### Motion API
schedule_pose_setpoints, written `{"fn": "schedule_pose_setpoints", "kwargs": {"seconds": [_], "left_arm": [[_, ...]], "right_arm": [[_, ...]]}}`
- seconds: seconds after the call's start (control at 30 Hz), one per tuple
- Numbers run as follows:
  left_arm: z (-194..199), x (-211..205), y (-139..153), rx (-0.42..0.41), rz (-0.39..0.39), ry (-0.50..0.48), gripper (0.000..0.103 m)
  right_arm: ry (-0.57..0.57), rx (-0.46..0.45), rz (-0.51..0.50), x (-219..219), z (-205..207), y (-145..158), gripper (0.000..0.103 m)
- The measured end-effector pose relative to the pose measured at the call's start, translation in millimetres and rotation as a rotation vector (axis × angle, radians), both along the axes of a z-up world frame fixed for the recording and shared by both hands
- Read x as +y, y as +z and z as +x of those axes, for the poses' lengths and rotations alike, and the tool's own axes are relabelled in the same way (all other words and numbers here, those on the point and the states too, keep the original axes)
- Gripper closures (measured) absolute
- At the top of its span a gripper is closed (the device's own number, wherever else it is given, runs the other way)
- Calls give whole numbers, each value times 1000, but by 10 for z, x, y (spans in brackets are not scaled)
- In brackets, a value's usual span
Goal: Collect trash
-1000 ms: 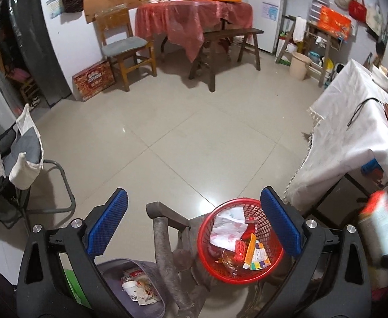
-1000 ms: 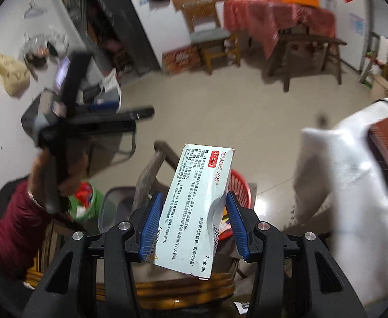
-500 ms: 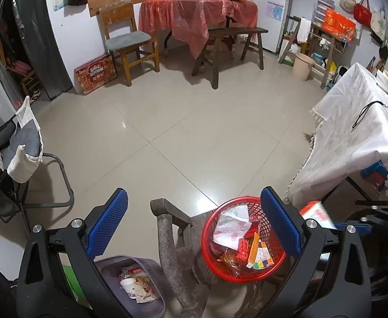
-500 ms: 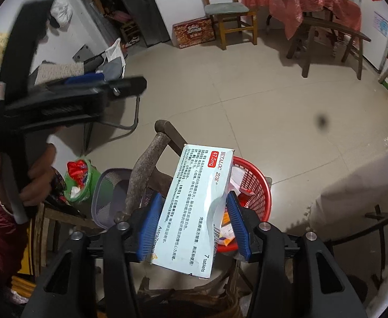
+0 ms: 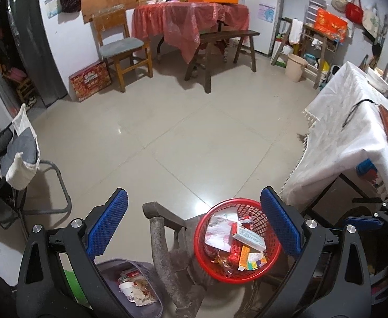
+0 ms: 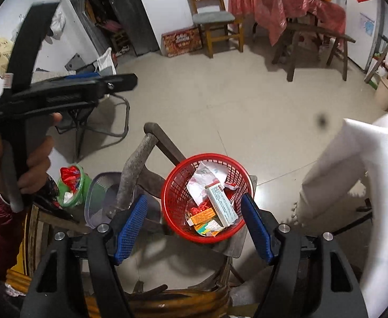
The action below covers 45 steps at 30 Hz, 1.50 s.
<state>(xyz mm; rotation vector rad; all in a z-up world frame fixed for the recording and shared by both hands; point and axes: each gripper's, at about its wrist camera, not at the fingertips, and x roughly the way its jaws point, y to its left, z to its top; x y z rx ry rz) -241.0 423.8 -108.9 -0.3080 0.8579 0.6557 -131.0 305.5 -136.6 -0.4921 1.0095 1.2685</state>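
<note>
The right tool (image 6: 194, 225), its jaws just opened wide and empty, hangs over the red basket (image 6: 172, 185), where the pale medicine box (image 6: 220, 204) lies among scraps. The left tool (image 5: 194, 228) stands apart, empty. A careless knock could tip the perched basket.

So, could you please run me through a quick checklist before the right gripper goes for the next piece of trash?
1. Pale blue-green cardboard medicine box inside the round red plastic mesh basket: ok, it lies on the other litter.
2. Right gripper empty: ok; its jaws have just been opening and nothing is between them.
3. Left gripper free: ok, open and empty.
4. Basket steady on its perch: cannot tell; it sits on something grey beside a worn wooden handle.
5. Room left in the basket: ok, litter lies well below the rim.
6. Next piece of trash located: cannot tell.
</note>
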Motion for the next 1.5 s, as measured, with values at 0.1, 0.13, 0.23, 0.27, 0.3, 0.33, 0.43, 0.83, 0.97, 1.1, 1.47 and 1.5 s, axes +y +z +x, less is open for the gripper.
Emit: {"fn": "schedule_pose_setpoints", "kwargs": {"seconds": [0.1, 0.13, 0.23, 0.27, 0.3, 0.33, 0.43, 0.83, 0.97, 1.1, 1.47, 1.5], "left_arm": [[23, -107, 119, -18, 19, -24, 7], [29, -138, 155, -24, 23, -29, 7], [48, -242, 307, -53, 32, -49, 7], [59, -290, 383, -66, 38, -58, 7], [70, -338, 448, -78, 45, -66, 7], [86, -382, 508, -87, 52, -75, 7], [163, -576, 680, -109, 83, -111, 7], [884, -1677, 1177, -198, 131, -304, 7], [1212, -1966, 1267, -265, 98, -330, 7], [1585, -2201, 1333, -270, 114, -330, 7], [1795, -2125, 1272, -132, 145, -24, 7], [1665, -2068, 1256, -101, 153, 44, 7]], "right_arm": [[-14, -19, 31, -130, -22, 151, 31], [-19, -25, 42, -167, -30, 199, 31], [-41, -43, 89, -319, -38, 369, 31], [-53, -54, 109, -391, -33, 445, 31], [-63, -62, 127, -462, -24, 510, 31], [-74, -69, 147, -534, -16, 575, 31], [-114, -93, 210, -784, 32, 775, 28], [-374, -336, 398, -2036, 410, 1284, 6], [-465, -363, 415, -2448, 737, 1314, 6], [-540, -348, 434, -2770, 1103, 1280, 6], [-335, -155, 535, -2518, 1730, 1303, 6], [-301, -130, 536, -2433, 1726, 1316, 6]]}}
